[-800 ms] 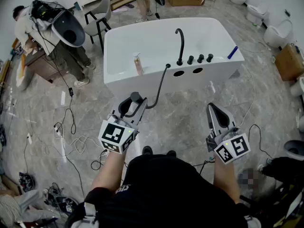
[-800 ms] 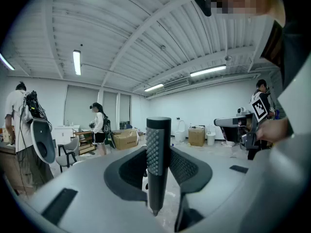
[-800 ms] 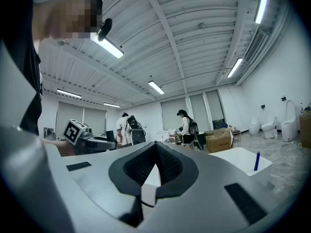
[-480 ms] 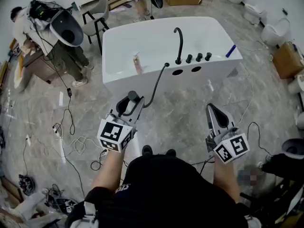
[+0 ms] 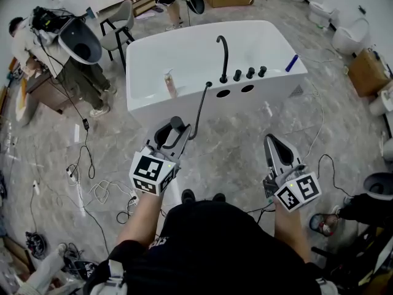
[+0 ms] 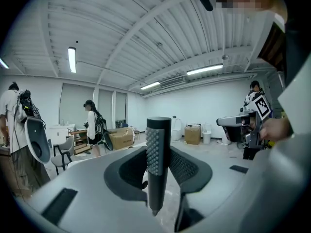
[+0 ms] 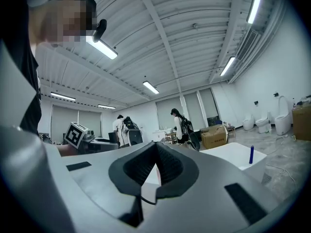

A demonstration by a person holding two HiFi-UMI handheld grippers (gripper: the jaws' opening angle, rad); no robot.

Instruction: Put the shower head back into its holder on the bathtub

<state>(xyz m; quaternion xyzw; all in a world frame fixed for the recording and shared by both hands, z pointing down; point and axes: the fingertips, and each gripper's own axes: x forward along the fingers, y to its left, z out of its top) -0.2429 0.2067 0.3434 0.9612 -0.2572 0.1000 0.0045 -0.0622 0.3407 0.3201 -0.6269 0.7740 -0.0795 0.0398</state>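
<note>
shower head carried in my left gripper, short of the bathtub.
my left gripper (image 5: 169,134) is clenched on the dark shower head (image 6: 158,152), which stands upright between the ribbed pads. its hose (image 5: 199,106) runs to the white bathtub (image 5: 178,106) ahead, where two holes (image 5: 223,93) sit in the ledge near the black faucet (image 5: 224,54). my right gripper (image 5: 277,145) is closed, with nothing in it.
</note>
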